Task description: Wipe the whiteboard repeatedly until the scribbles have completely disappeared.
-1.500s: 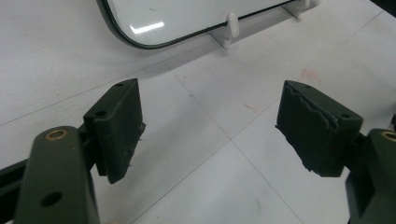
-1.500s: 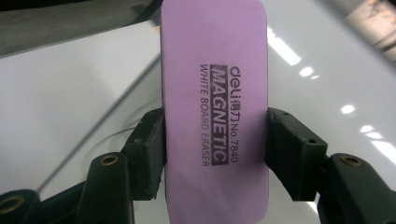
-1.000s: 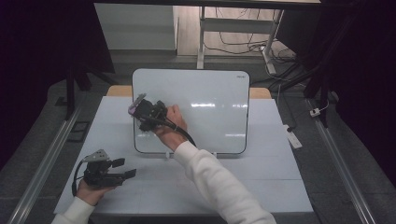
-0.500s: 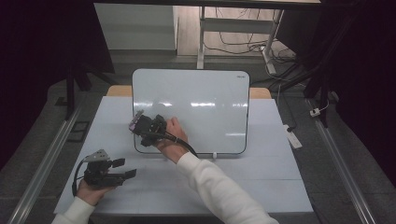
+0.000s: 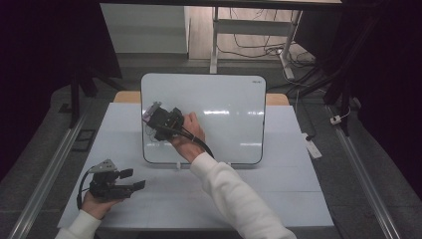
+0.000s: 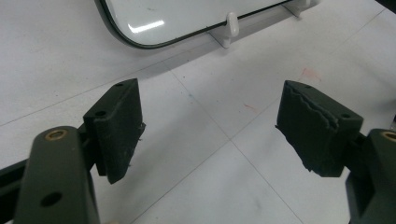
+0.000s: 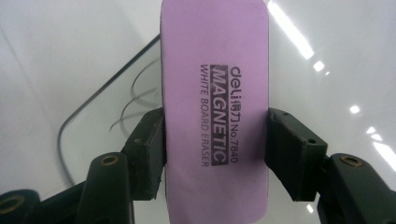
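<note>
While the right gripper (image 7: 215, 135) clamps a pink eraser (image 7: 215, 93) against the whiteboard (image 5: 224, 99), dark marks (image 7: 135, 100) remain beside it. Left gripper (image 6: 210, 126) rests open, empty, on the table (image 5: 278, 199).

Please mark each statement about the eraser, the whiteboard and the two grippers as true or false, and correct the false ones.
1. The right gripper clamps a pink eraser. True.
2. The eraser is over the right edge of the whiteboard. False: it is at the board's left part.
3. The left gripper holds a marker. False: its jaws stand apart with nothing between them.
4. Curved pen marks show on the board beside the eraser. True.
5. The whiteboard lies flat on the table. False: it stands propped on small white feet.
</note>
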{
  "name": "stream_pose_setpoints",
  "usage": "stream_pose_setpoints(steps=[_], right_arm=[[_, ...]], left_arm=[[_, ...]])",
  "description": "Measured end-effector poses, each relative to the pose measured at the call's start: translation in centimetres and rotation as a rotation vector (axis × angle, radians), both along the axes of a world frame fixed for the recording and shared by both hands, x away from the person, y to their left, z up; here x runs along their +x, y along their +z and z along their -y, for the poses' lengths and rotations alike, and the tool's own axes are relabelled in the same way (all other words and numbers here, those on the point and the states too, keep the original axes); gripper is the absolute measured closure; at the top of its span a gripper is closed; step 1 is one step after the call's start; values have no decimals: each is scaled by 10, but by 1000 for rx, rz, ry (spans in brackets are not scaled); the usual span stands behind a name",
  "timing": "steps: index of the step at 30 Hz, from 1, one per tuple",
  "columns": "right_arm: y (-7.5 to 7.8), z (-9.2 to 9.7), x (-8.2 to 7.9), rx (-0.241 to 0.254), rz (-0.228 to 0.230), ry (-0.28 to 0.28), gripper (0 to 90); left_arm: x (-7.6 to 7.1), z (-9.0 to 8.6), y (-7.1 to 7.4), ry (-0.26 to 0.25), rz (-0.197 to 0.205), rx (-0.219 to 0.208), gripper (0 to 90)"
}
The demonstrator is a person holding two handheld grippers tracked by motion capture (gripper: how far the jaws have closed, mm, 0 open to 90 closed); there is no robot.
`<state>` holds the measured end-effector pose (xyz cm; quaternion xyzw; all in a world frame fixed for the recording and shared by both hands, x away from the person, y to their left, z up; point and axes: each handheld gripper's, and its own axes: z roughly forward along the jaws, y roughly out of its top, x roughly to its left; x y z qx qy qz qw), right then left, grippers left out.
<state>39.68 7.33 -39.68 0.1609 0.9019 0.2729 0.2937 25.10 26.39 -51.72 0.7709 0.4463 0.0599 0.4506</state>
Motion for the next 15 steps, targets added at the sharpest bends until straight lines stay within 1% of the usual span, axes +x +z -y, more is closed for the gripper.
stream_pose_setpoints(steps=[3,6,9,11,12,14,15], right_arm=[[5,-5,5,1,13,13,404],[4,-11,4,-28,14,35,405],[-7,-18,-5,-77,-35,69,405],[-19,-21,-14,-107,-50,98,406],[-23,-20,-17,-113,-55,105,406],[-32,-17,-23,-108,-93,112,406],[-36,-15,-26,-115,-88,118,406]], left_arm=[[0,0,0,-3,-2,-1,237],[0,-1,0,0,-1,-4,237],[0,-1,0,0,-1,-4,237],[0,-1,0,-1,1,-4,238],[0,-2,0,0,1,-3,238],[0,-2,0,0,1,-4,238],[0,-2,0,0,1,-5,238]])
